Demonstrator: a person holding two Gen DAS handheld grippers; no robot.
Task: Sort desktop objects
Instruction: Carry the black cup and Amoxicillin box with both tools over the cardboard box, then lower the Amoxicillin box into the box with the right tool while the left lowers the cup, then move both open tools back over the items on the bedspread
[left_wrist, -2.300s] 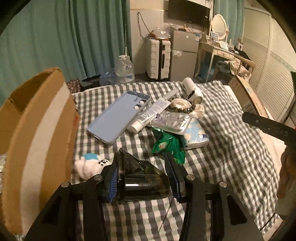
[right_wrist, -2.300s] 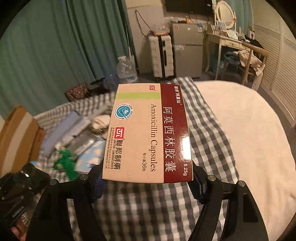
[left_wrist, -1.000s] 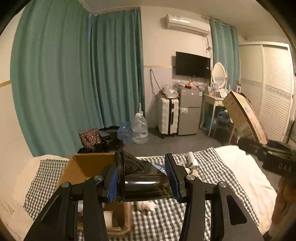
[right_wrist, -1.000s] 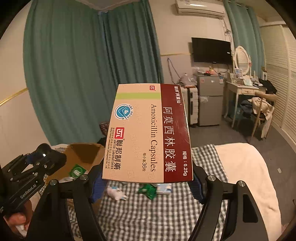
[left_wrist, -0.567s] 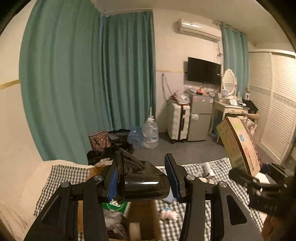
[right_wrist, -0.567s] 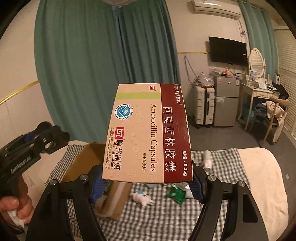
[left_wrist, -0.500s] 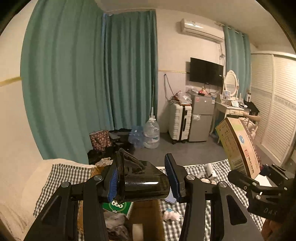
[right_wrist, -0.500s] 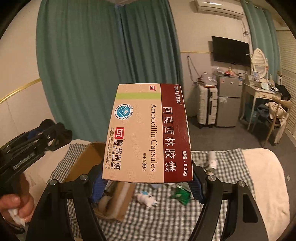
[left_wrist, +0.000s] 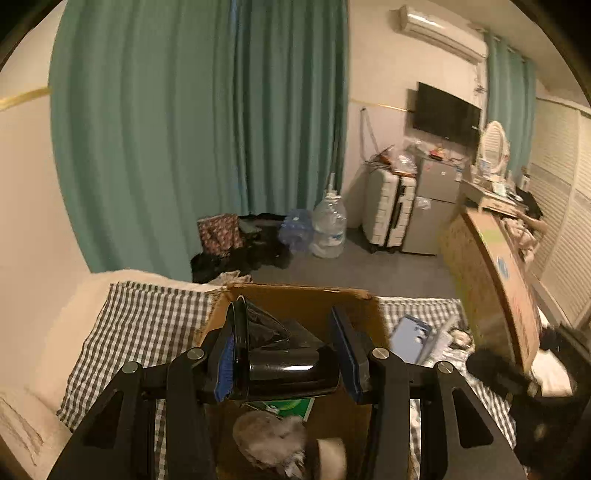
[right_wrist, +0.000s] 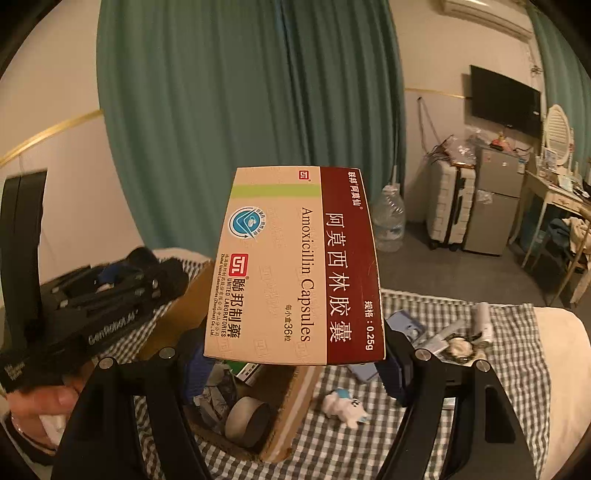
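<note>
- Cardboard box, one, open-topped, on the checked bedspread. From your left wrist view it holds a green-and-white packet, a grey fluffy lump that is too blurred to identify, and one roll of tape.
- Left gripper: your fingers are closed part-way onto one dark glossy case, pressed on both sides. It hangs over the box's open mouth, near the far wall.
- Right gripper: your fingers are set wide and clamp one amoxicillin box by its lower edge, printed face up. It is held above the box's right-hand rim.
- Room at the edges: the raised far flap stands just beyond your left fingers; the cloth to the box's left lies bare out to the pale bedding.
- Loose on the cloth, right of the box: one white plush toy; one blue phone case; one white cylinder; a small pile beside it, with pieces I cannot count.
</note>
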